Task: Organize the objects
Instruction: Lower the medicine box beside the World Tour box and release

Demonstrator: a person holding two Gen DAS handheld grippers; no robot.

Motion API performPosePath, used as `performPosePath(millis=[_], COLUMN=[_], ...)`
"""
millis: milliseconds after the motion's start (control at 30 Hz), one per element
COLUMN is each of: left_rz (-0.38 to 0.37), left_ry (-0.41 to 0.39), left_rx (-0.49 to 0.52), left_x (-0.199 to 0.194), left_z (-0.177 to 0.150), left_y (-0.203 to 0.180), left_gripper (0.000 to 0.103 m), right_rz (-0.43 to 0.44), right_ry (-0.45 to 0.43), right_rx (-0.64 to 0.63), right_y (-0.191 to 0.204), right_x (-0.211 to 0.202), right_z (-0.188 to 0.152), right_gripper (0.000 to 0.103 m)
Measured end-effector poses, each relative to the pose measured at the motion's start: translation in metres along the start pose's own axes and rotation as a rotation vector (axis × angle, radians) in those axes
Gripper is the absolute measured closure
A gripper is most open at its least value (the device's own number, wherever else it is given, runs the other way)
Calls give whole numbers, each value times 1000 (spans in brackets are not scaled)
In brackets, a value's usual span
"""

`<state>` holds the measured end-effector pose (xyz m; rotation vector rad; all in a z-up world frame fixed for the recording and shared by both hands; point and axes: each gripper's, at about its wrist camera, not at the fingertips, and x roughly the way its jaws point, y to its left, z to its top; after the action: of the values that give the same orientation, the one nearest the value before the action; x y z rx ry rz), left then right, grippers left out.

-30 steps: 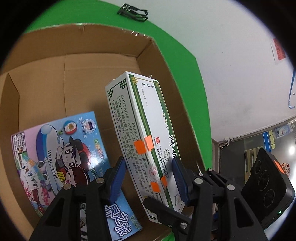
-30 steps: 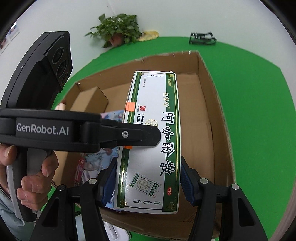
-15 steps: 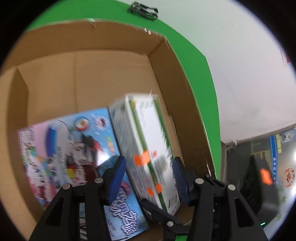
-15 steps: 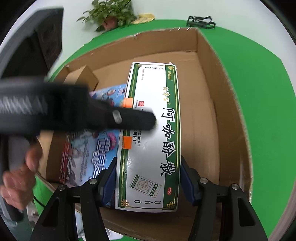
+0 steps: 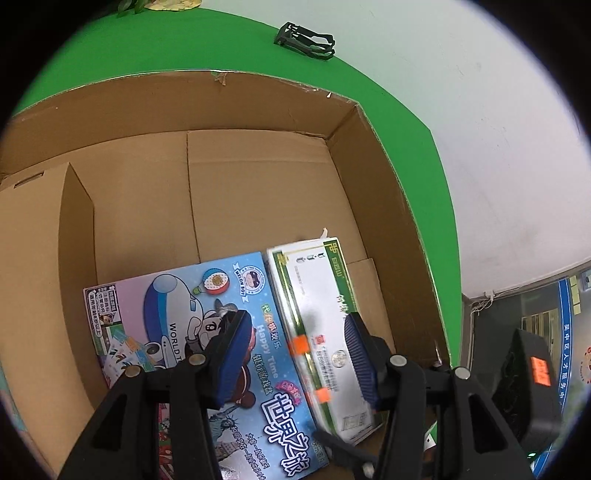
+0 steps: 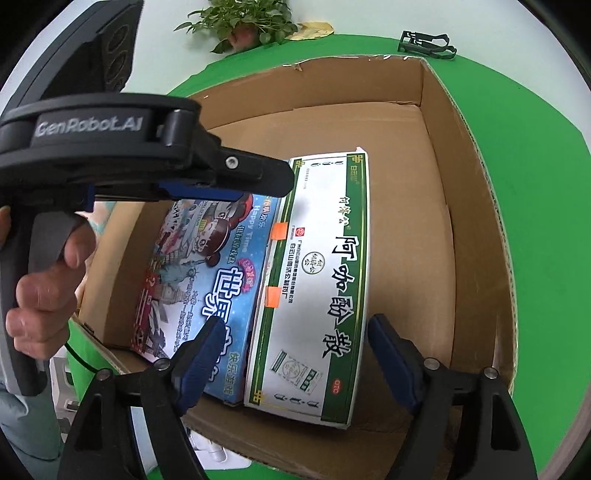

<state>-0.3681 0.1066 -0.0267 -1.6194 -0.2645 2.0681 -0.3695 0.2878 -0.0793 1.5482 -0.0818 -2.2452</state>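
Observation:
A white and green medicine box [image 6: 317, 295] lies flat on the floor of a large cardboard box [image 6: 476, 236], beside a blue cartoon game box [image 6: 214, 273]. My right gripper [image 6: 295, 365] is open, its jaws apart on either side of the medicine box's near end and clear of it. My left gripper [image 5: 295, 358] is open above both boxes, over the seam between the game box [image 5: 177, 325] and the medicine box [image 5: 317, 306]. It also shows in the right wrist view [image 6: 236, 184], held by a hand.
The cardboard box [image 5: 229, 110] sits on a green cloth [image 5: 406, 122]. A black clip [image 5: 306, 40] lies beyond the box. A potted plant [image 6: 243, 26] stands at the back. An inner cardboard flap [image 5: 74, 236] stands at the left.
The medicine box went from tilted and held in my right gripper to lying flat in the cardboard box. My right gripper opened and let it go. My left gripper rose.

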Motion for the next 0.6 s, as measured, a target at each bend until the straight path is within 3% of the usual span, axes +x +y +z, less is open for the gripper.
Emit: performPosePath(millis=[33,167,400,600], left_rz=[1,3,48,127], left_ry=[-2,-22,-107,-311], left_rx=[2,8,53,99], left_x=[-2,-9,-30,-95], left_z=[-2,-5,-17,-56], left_y=[-1,-4,-24,-36], left_gripper=[51,51,51,49], right_rz=[-12,-15,-5,-13], right_ry=[11,16,48,-6], right_rx=[-7,-18,-43,-67], right_y=[0,1,5,12], right_x=[3,1,0,-17], right_z=[1,4,14,21], right_gripper=[39,40,28,10])
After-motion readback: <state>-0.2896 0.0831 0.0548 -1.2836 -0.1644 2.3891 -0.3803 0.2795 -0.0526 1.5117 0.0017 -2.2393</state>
